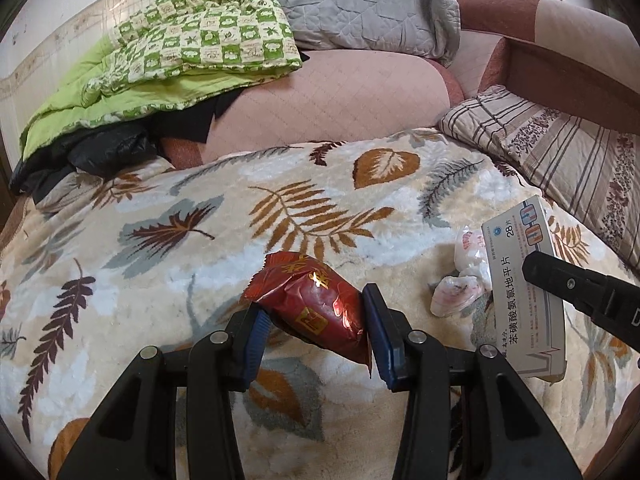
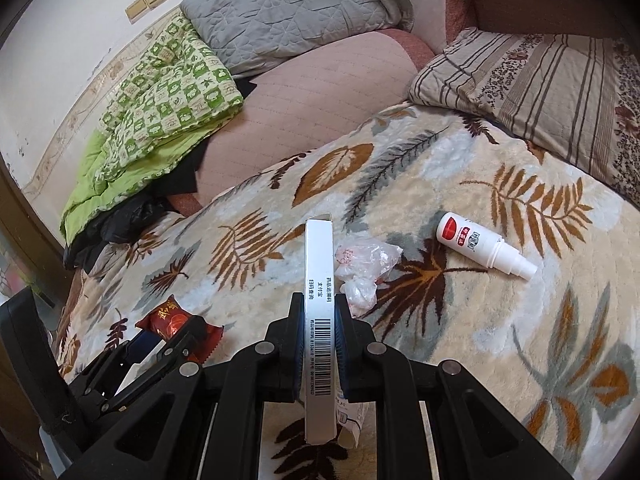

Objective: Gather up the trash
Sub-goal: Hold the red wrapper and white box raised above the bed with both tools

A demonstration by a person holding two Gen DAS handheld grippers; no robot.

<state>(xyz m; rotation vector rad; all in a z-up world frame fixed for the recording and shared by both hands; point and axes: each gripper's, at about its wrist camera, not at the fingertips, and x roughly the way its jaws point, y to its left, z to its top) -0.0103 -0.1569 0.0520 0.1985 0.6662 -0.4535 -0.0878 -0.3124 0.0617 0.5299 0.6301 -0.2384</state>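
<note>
Two pieces in hand: my left gripper (image 1: 316, 324) clenches the red snack wrapper (image 1: 316, 304); my right gripper (image 2: 318, 340) clamps the white medicine box (image 2: 319, 312) on edge, both just above the leaf-print blanket (image 1: 160, 208). Step, as I judge it: pickup done, carry-off pending; no bin shows in either view, so the next move calls for finding one. Count: one wrapper, one box, one white spray bottle (image 2: 480, 246) at 2 o'clock of the box, crumpled plastic (image 2: 362, 272) at 1 o'clock, number of pieces unclear.

Bare blanket (image 2: 460, 360) beyond spray bottle (image 2: 480, 246)
</note>
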